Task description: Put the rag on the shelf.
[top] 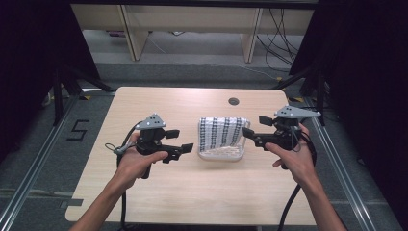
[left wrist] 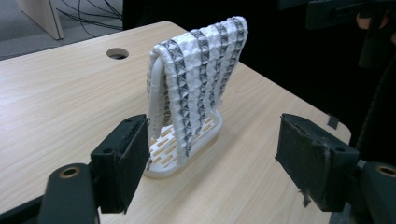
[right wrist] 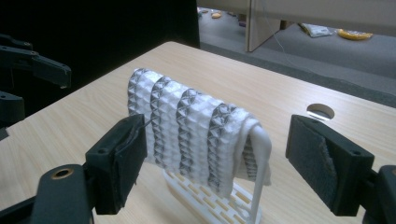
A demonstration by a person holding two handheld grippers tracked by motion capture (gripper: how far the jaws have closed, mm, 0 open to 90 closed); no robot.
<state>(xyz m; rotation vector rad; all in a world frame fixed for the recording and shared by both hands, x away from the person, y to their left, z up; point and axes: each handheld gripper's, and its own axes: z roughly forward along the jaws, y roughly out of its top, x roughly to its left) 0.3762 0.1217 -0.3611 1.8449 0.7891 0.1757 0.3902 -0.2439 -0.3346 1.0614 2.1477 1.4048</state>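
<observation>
Left gripper (top: 183, 149) jaws wide, empty | right gripper (top: 250, 134) same | towel (top: 222, 134) draped over white rack (top: 219, 155) between both tools, ahead of each | I'd pinch one hanging edge per side, lift straight up, keep rack from tipping.

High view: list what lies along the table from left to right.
left hand → left gripper, jaws open → white rack with the striped cloth draped over it → right gripper, jaws open → right hand.
</observation>
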